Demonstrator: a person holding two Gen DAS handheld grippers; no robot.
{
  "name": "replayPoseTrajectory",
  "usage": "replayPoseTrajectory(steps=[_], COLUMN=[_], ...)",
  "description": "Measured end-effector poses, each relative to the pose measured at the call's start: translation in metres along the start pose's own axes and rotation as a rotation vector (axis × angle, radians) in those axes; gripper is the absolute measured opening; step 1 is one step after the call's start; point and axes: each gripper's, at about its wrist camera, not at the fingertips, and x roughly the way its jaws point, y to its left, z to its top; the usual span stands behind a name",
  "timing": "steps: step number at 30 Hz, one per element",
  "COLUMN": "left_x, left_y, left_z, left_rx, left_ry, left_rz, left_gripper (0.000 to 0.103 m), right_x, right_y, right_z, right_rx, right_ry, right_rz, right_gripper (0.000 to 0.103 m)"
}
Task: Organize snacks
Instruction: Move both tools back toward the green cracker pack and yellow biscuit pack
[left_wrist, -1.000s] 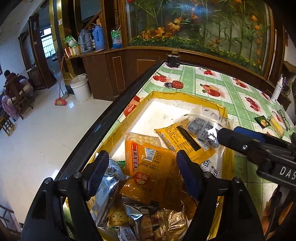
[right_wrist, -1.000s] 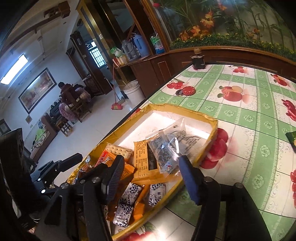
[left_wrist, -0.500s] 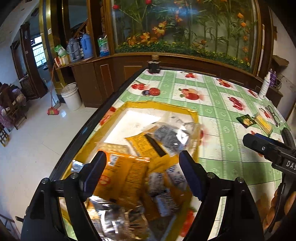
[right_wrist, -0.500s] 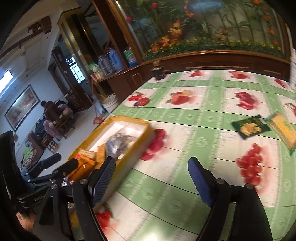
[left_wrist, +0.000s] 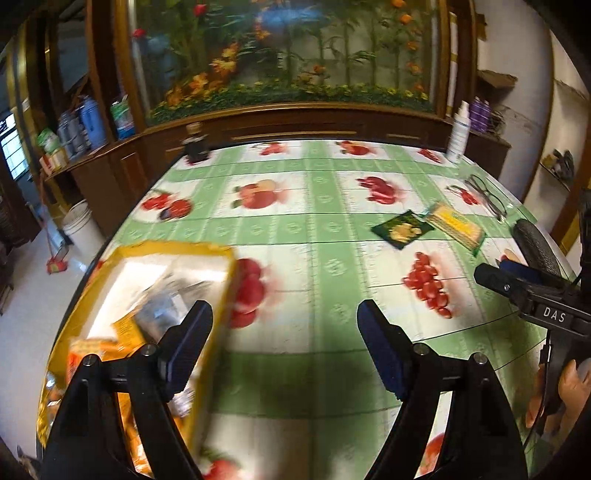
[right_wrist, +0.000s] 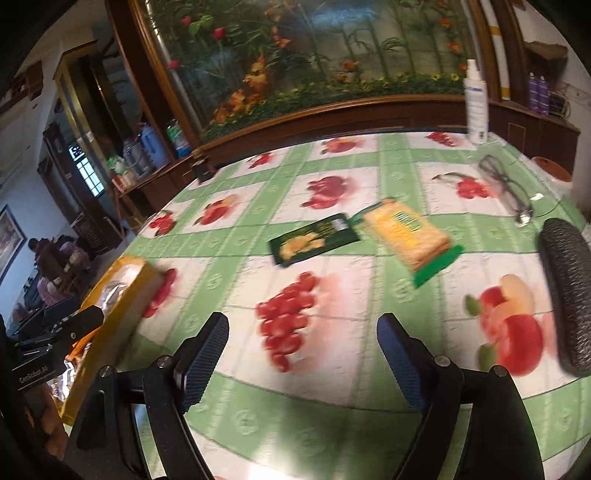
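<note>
Both grippers are empty: the left gripper (left_wrist: 284, 328) stands wide apart, and the right gripper (right_wrist: 303, 341) has just been opening, nothing between its fingers. The yellow snack box (left_wrist: 218, 295) sits by the left jaw's left finger, while the green packet (right_wrist: 314, 240) and yellow cracker pack (right_wrist: 406, 230) lie well ahead of the right jaws on the tablecloth (right_wrist: 332, 398).

Fruit-print table (right_wrist: 325, 384): yellow box (right_wrist: 122, 314), green packet (right_wrist: 314, 240), yellow packet (right_wrist: 406, 232), glasses (right_wrist: 506, 184).

Bare tablecloth (right_wrist: 317, 413) ahead of both my grippers, clear path. Obstacles: yellow box (left_wrist: 218, 295) on my left, dark green packet (right_wrist: 314, 240) touching the yellow biscuit pack (right_wrist: 406, 232) mid-table, glasses (right_wrist: 506, 188) and black case (right_wrist: 570, 295) on the right, spray bottle (right_wrist: 476, 107) at the far edge.
</note>
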Motion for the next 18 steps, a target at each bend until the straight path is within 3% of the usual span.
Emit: replayPoseTrajectory(steps=[10,18], left_x=[0.07,0.11], left_y=[-0.071,-0.098], left_z=[0.033,0.06], left_rx=[0.197,0.304], left_ry=[0.08,0.101], left_rz=[-0.118,-0.166], left_gripper=[0.081,0.081], right_x=[0.022,0.052], right_y=[-0.051,-0.061], right_z=[0.034,0.058], right_rx=[-0.058,-0.115], right_ry=[0.007,0.059], right_rz=[-0.065,-0.045], right_gripper=[0.085,0.086])
